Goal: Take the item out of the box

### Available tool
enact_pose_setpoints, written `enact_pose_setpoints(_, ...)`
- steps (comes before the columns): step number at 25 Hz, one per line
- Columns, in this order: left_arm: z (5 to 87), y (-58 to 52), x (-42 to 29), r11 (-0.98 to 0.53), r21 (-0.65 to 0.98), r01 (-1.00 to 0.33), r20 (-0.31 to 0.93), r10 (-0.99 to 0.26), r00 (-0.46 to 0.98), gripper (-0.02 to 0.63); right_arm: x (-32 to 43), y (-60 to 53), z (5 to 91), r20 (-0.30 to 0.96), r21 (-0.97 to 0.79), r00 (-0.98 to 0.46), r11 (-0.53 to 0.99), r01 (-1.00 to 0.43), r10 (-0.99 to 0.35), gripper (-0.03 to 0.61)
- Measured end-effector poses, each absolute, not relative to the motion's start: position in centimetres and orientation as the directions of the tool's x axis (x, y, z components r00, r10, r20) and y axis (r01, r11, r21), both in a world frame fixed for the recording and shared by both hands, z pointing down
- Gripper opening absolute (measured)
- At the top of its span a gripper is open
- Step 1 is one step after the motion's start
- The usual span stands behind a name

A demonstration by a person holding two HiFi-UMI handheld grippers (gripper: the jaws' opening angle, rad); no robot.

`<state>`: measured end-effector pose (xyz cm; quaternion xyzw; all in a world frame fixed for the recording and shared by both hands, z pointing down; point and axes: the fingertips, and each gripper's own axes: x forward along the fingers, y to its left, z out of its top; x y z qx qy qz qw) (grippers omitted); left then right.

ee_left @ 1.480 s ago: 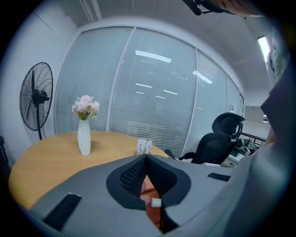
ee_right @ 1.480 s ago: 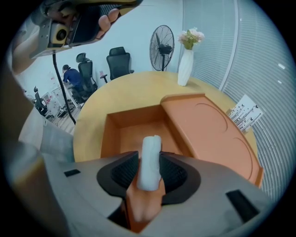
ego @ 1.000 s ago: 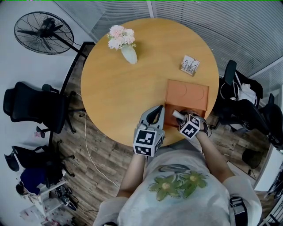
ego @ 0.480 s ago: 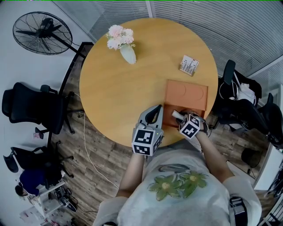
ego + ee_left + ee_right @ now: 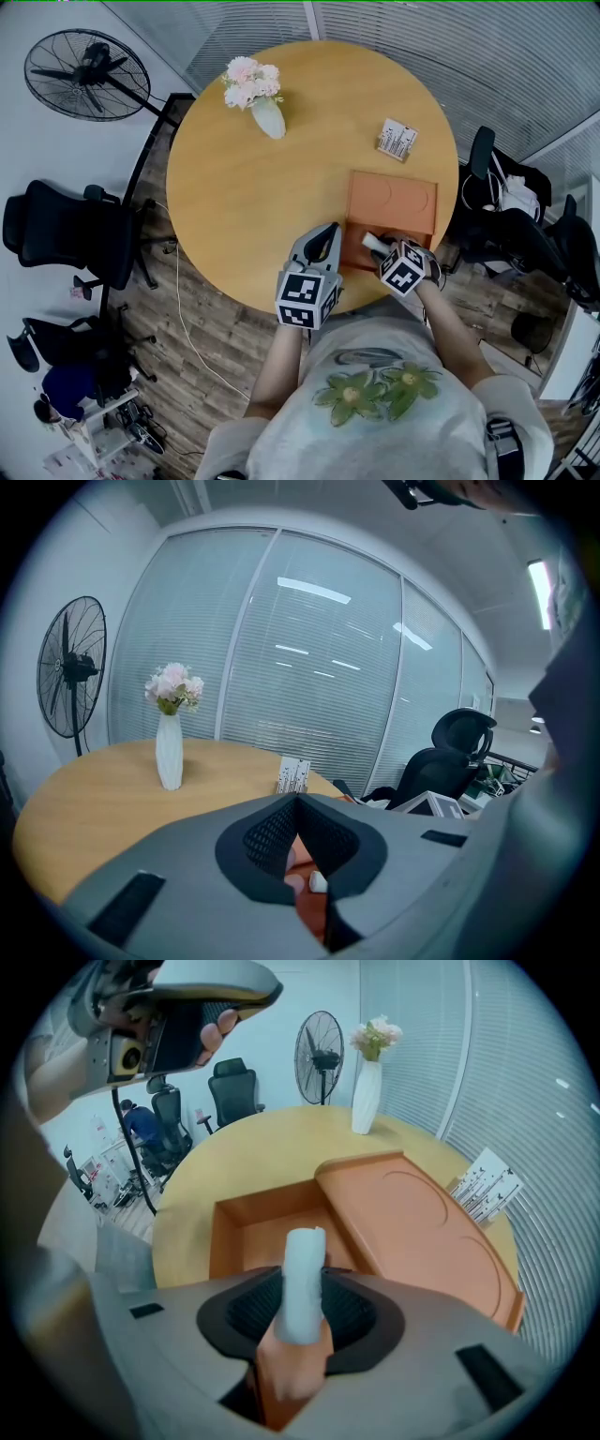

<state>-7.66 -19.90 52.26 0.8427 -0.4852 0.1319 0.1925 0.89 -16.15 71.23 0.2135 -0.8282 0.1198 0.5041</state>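
Grippers in both hands, a person stands at 6 o'clock of a round wooden table (image 5: 253, 206) and works over an orange box (image 5: 251, 1234) lying open at about 4 o'clock, its lid (image 5: 417, 1227) folded flat away from the tray toward the table's middle. The right gripper (image 5: 302, 1309) has its jaws clamped on a white stick-like item (image 5: 305, 1258), gripped low on its length so the free end pokes out ahead of the pads, above the tray's near edge and not yet clear of the box. An orange patch shows in the gap beneath it; whether that is box wall or something else cannot be told. The left gripper (image 5: 328, 236) sits just beside the tray's left wall at 9 o'clock of the box, its jaws drawn together with nothing between them. The item looks light and smooth, likely stiff enough to keep its shape, but round, so it could roll or pivot in a loose pinch. A hold nearer its middle looks like the steadier choice for lifting it away. A white vase of pink flowers (image 5: 267, 114) stands at 11 o'clock, a small printed card holder (image 5: 397, 139) at 2 o'clock, both well apart from the box. A floor fan (image 5: 84, 67) and office chairs ring the table.
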Motion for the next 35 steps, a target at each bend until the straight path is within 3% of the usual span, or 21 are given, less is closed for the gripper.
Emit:
enact_pose_setpoints(14, 52.3, -20.3, -8.2, -0.455, 0.199, -0.868, 0.415, -0.763, 0.495, 0.000, 0.6, -16.9, 67.1, 0.843, -0.011, -0.467, 0.861, -0.509, -0.265, 0.143)
enact_pose_setpoints(35, 50.8, -20.7, -8.9, -0.437, 0.205, -0.876, 0.387, -0.785, 0.483, 0.000, 0.1, -18.1, 57.5, 0.681, -0.076, -0.642, 0.838, -0.540, -0.352, 0.143)
